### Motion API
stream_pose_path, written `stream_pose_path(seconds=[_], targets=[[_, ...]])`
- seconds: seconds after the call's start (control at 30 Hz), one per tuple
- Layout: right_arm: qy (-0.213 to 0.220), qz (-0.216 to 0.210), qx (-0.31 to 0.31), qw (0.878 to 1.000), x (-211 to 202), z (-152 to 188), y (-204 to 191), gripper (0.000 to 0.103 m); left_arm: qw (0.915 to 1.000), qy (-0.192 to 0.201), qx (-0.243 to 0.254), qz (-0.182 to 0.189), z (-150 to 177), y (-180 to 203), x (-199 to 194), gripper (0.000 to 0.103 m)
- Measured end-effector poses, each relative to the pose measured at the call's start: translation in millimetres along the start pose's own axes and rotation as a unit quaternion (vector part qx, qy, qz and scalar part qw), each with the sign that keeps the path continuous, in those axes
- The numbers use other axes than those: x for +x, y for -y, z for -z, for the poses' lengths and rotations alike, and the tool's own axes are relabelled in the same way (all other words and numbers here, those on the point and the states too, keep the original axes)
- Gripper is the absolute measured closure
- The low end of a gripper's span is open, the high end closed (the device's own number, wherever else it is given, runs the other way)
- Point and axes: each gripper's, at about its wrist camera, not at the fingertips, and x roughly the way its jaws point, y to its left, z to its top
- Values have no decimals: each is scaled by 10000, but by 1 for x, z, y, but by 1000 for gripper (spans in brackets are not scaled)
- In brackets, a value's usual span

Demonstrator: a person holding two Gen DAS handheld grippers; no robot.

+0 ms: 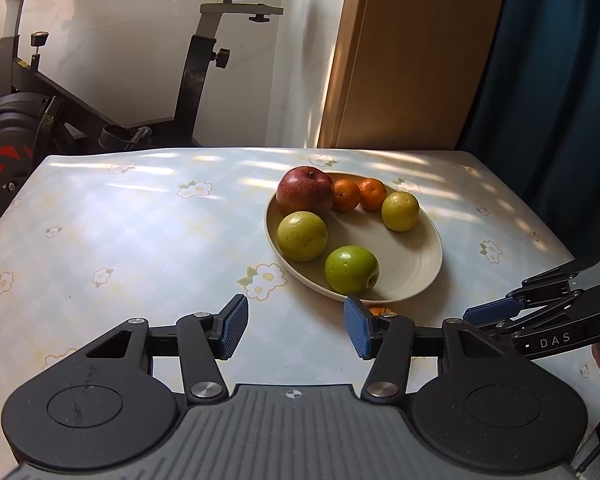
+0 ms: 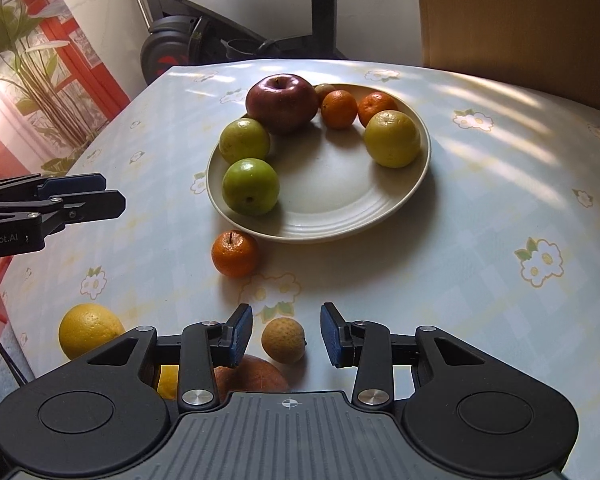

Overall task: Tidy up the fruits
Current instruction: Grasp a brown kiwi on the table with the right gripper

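A cream plate (image 2: pixel 340 216) holds a red apple (image 2: pixel 282 102), two mandarins (image 2: pixel 339 109), two green fruits (image 2: pixel 251 186) and a yellow-green one (image 2: pixel 392 139). My right gripper (image 2: pixel 286 336) hangs open over the table in front of the plate. A small tan fruit (image 2: pixel 283 339) lies between its blue pads with a gap on each side. A loose mandarin (image 2: pixel 235 253) sits on the cloth at the plate's near rim. My left gripper (image 1: pixel 296 330) is open and empty, just short of the plate (image 1: pixel 420 280).
A yellow citrus (image 2: pixel 88 330) and a large orange fruit (image 2: pixel 256 374) lie close under the right gripper, partly hidden. The table has a floral cloth (image 1: pixel 140 240). An exercise bike (image 1: pixel 40 100) stands behind it, and a wooden panel (image 1: pixel 412 52) and blue curtain are at the back right.
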Motion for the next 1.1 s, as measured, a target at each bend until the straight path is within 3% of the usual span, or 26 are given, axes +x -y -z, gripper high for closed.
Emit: stream_pose_path(seconds=[0.27,0.5,0.7,0.83,1.0,1.1], targets=[[-401,-30,551,9977,13,-1,3,80,10000,-3,78,31,2,3,0,47],[-264,-204,917,9952,10,1,11,81,9999,-61,96,80,3,4,4,47],[221,-244,971,9947,-10,-3,18,81,9998,-69,142,88,0,7,7,47],[724,51,549,9958,-32,-10,14,81,9998,131,123,22,-14,6,2,47],[1494,309,76,9883,-60,-18,10,81,9988,476,84,-118,-37,3,-7,47],[1697,366,-81,9848,-64,-21,10,81,9986,513,108,-120,-45,5,-6,47]])
